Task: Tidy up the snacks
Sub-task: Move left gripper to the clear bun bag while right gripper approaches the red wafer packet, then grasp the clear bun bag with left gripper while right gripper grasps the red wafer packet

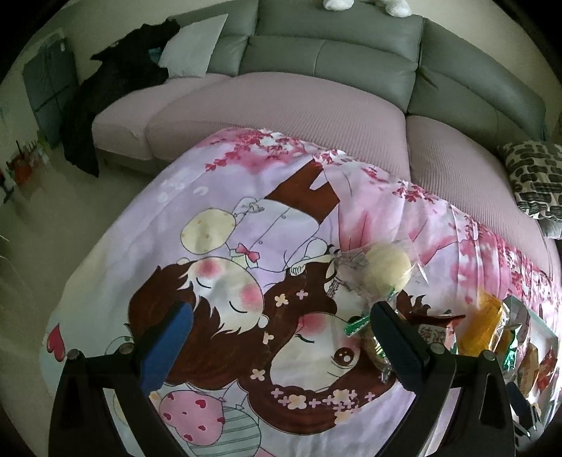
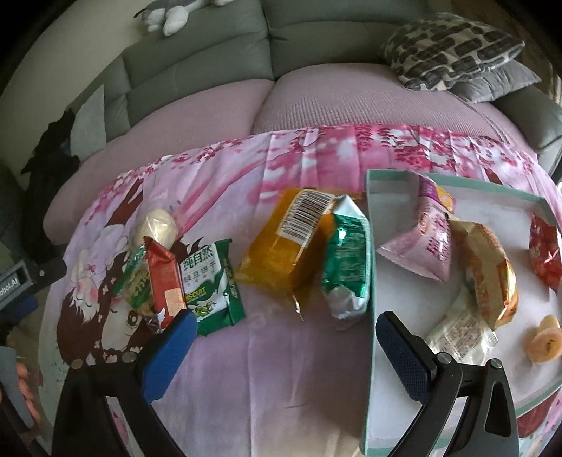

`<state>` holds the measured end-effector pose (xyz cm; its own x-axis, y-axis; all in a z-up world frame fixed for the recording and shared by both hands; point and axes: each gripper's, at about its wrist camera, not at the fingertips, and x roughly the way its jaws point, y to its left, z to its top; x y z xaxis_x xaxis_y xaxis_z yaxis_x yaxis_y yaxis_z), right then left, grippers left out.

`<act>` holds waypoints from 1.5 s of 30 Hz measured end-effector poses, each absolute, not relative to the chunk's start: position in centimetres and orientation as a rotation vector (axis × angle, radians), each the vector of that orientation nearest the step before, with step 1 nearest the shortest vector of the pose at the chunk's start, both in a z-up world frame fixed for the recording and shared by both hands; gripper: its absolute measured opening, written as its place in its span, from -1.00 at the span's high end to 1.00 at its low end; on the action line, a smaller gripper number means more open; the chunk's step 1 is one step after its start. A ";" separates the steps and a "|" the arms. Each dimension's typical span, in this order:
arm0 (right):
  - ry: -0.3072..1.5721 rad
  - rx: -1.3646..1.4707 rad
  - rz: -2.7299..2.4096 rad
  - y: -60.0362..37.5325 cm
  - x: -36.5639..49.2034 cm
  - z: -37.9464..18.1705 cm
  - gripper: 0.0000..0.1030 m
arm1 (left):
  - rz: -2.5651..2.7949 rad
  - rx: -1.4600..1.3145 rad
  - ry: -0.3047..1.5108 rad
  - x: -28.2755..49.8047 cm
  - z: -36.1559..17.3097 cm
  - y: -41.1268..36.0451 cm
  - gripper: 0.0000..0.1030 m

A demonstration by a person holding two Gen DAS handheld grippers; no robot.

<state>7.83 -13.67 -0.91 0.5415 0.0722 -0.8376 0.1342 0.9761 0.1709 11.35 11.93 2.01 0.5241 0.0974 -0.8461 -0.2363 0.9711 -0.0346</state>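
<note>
Loose snacks lie on a cartoon-print cloth: an orange packet, a green foil packet, a green biscuit packet, a red bar and a pale bun in clear wrap. A shallow teal-rimmed box at the right holds a pink packet, an orange-brown packet, a white packet, a red packet and a yellow candy. My right gripper hovers open over the cloth by the box's left wall. My left gripper is open and holds nothing; the bun lies beyond its right finger.
A grey sofa with pinkish seat covers runs behind the cloth. A patterned cushion rests at the right end, dark clothing at the left. A plush toy sits on the backrest. Floor lies off the cloth's left edge.
</note>
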 end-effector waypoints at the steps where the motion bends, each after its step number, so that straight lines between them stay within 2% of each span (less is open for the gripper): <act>1: 0.996 0.223 -0.031 -13.4 7.9 -0.9 -1.00 | 0.195 -0.157 1.006 11.4 1.8 12.0 -0.96; 13: 0.977 0.183 0.019 -10.1 9.1 -1.2 -1.00 | 0.131 -0.198 1.122 12.9 -2.0 10.8 -0.96; 28: 0.882 0.142 -0.033 -9.6 8.8 1.0 -0.99 | 0.121 -0.212 1.133 13.1 -2.4 10.6 -0.96; 37: 0.926 0.195 0.061 -8.5 9.5 -0.7 -0.74 | 0.126 -0.220 1.130 13.2 -2.5 10.7 -0.96; 45: 0.974 0.263 0.117 -7.8 10.0 -2.4 -0.34 | 0.084 -0.361 1.096 13.3 -3.2 11.5 -0.96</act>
